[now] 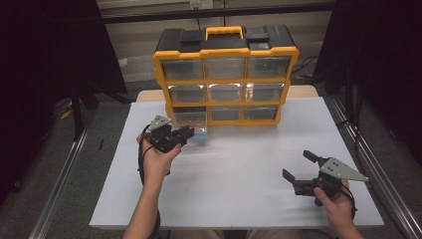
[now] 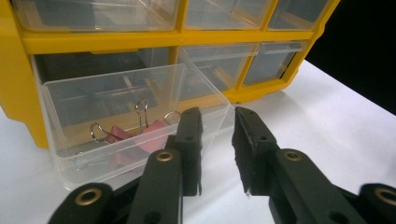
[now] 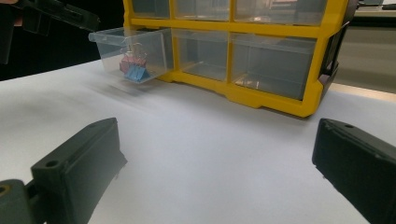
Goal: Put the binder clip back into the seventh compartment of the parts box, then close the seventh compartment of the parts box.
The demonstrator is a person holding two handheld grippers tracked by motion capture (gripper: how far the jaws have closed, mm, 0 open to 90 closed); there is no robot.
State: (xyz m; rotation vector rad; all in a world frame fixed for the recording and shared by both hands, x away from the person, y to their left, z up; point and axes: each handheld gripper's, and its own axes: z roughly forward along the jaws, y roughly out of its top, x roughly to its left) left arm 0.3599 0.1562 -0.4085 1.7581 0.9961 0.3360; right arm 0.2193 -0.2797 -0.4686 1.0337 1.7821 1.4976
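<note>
Left gripper (image 2: 217, 154) hovers at the pulled-out clear drawer (image 2: 135, 116) of the yellow organizer (image 1: 226, 74), jaws narrowed with nothing between them; right gripper (image 1: 298, 169) rests gaping on the white table (image 1: 239, 169). The drawer looks light, thin-walled and slick, so its front lip seems the best hold. Pink binder clips (image 2: 135, 137) inside may slide.

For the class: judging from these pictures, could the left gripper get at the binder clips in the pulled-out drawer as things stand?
Probably yes: the drawer is pulled out with its top open, and the left gripper sits just outside its front corner, over the binder clips; nothing lies between.
</note>
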